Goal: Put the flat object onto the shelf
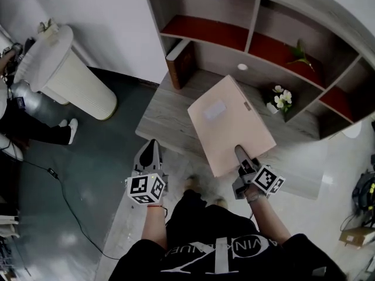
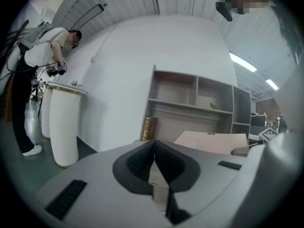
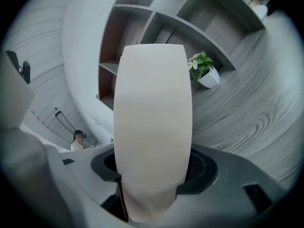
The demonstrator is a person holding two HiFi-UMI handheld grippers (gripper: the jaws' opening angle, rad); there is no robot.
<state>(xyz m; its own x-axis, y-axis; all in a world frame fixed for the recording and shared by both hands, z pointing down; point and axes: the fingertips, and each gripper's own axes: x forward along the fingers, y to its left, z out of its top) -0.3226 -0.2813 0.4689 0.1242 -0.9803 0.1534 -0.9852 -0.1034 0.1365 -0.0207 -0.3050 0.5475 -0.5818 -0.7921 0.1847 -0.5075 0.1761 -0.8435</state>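
I'm clamping the right gripper (image 1: 242,155) on the flat object (image 1: 230,124)'s near edge | I'm holding the left gripper (image 1: 150,151) pinched together, empty, at the object's 8 o'clock | object is hanging over the grey ledge (image 1: 164,119), shelf (image 1: 252,25) at 12 o'clock

Over on the left we've got a tall white ribbed pedestal (image 1: 73,84) standing on the dark green floor (image 1: 88,174). There's a person (image 2: 38,56) in a white top and dark trousers bent over just beside it, hands near its top. We can also spot a brown book (image 1: 181,63) standing upright, a small white pot of white flowers (image 1: 280,100) well apart from it to the right, and a green sprig (image 1: 302,54) lying on a red surface farther back. A thin black cable (image 1: 69,206) trails across the floor and a cardboard box (image 1: 356,236) sits at the far right edge.
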